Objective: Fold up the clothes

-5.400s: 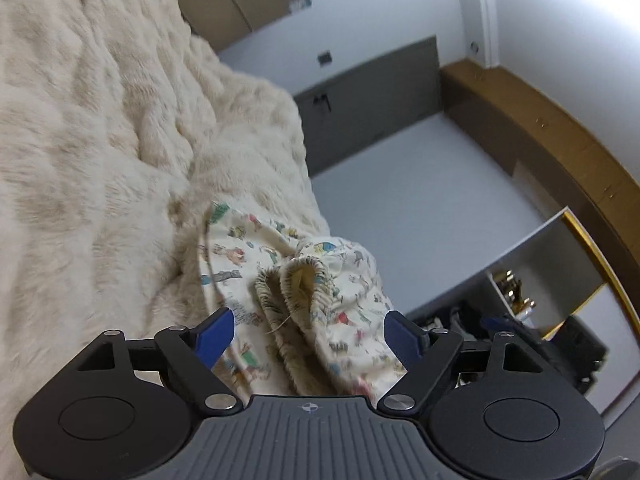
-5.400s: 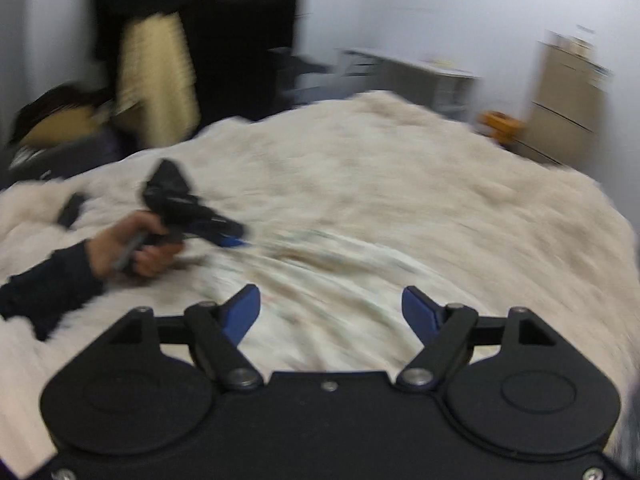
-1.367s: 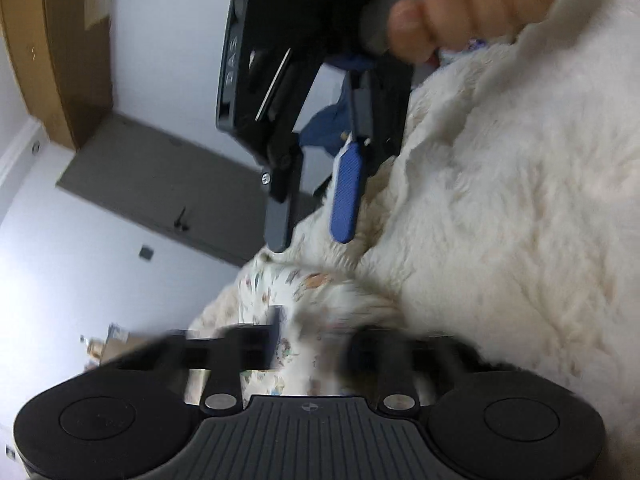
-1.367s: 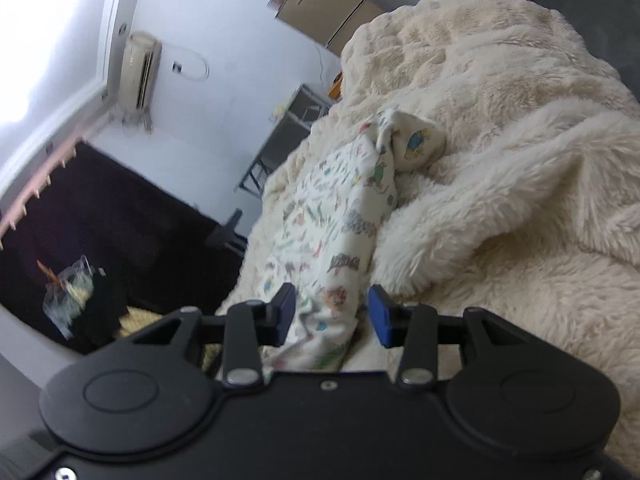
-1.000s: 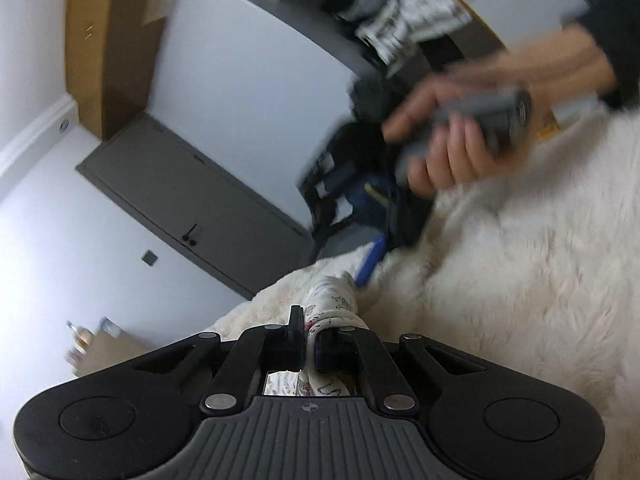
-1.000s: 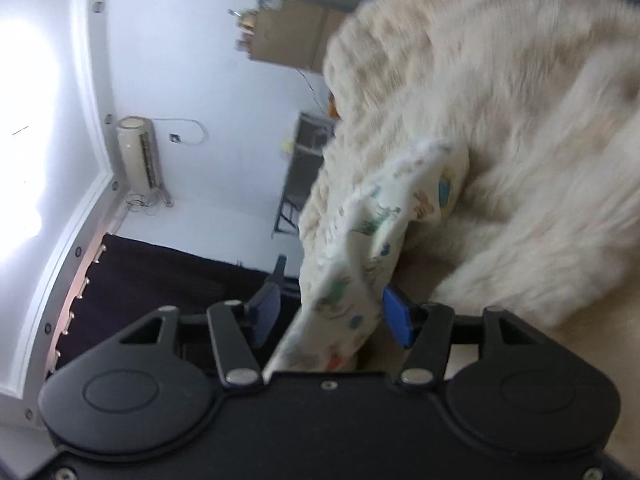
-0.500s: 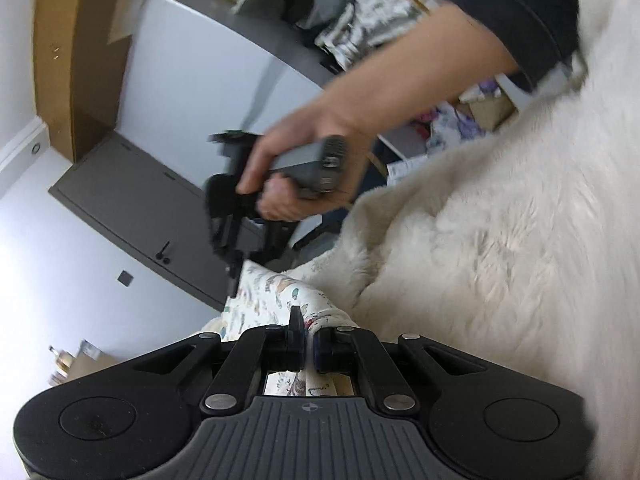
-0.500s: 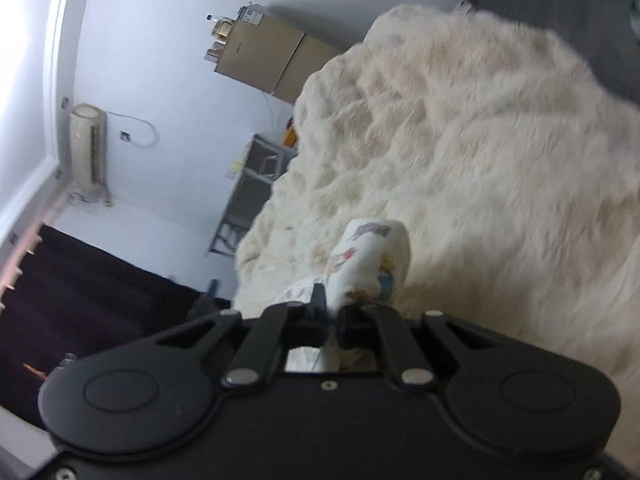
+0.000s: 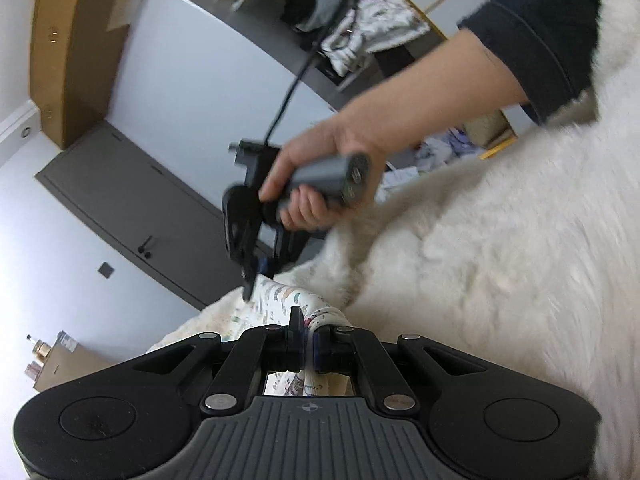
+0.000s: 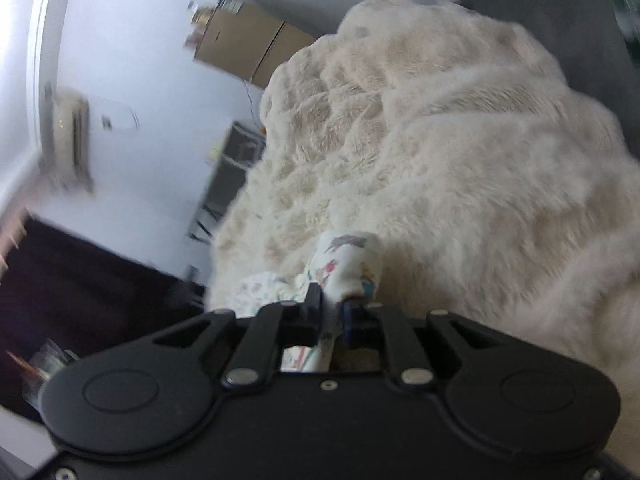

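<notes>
A small white garment with a colourful animal print (image 9: 280, 300) lies on a cream fluffy blanket (image 9: 500, 280). My left gripper (image 9: 306, 332) is shut on one end of the garment, and cloth bulges between its jaws. My right gripper (image 10: 330, 308) is shut on another part of the same garment (image 10: 352, 260). In the left wrist view the right gripper (image 9: 256, 268) shows ahead, held by a hand in a dark sleeve, its tips on the garment. Both views are tilted and a little blurred.
The blanket (image 10: 460, 160) covers a bed. Beside the bed are a grey floor (image 9: 132, 208), a wooden cabinet (image 9: 72, 40) and an open shelf with clothes (image 9: 352, 28). The right wrist view shows a cardboard-coloured cabinet (image 10: 248, 52) and a dark curtain (image 10: 80, 292).
Both grippers went from open to shut on the printed garment. In the last half second the right gripper has shifted a little along the garment; both keep their hold.
</notes>
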The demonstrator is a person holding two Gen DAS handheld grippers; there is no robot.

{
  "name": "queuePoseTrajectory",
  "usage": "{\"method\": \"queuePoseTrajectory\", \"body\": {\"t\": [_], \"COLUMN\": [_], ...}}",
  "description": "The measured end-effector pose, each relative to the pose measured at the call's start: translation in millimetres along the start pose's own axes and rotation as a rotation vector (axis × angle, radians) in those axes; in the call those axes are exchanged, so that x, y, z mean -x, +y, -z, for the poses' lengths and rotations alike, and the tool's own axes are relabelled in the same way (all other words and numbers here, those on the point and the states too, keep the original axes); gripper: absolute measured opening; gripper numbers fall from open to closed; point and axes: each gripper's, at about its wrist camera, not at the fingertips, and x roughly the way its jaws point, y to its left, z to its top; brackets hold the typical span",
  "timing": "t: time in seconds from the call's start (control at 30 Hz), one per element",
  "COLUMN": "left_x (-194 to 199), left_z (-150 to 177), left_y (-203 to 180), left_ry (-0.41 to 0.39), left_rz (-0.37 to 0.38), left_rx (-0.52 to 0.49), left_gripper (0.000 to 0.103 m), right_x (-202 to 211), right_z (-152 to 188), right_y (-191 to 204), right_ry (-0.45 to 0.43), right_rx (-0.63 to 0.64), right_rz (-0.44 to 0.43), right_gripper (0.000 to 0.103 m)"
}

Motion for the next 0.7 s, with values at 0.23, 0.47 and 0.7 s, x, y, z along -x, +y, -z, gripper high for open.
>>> {"method": "queuePoseTrajectory", "body": {"t": [0.23, 0.47, 0.7], "left_x": [3.1, 8.6, 17.2], "left_z": [0.0, -17.6, -36.9], "left_y": [-4.5, 2.1, -7.1], "left_ry": [0.004, 0.009, -0.046], "left_rz": [0.014, 0.031, 0.019], "left_rx": [0.015, 0.085, 0.110], "left_gripper": [0.001, 0.001, 0.011], "right_x": [53.7, 39.8, 36.4], "right_z": [21.8, 67.1, 86.7], "right_y": [-29.1, -27.6, -23.3], "right_ry": [-0.086, 0.029, 0.008], "right_rx": [-0.074, -0.022, 0.017], "right_rz": [-0.036, -0.109, -0.104], "right_gripper": [0.057, 0.070, 0.005]}}
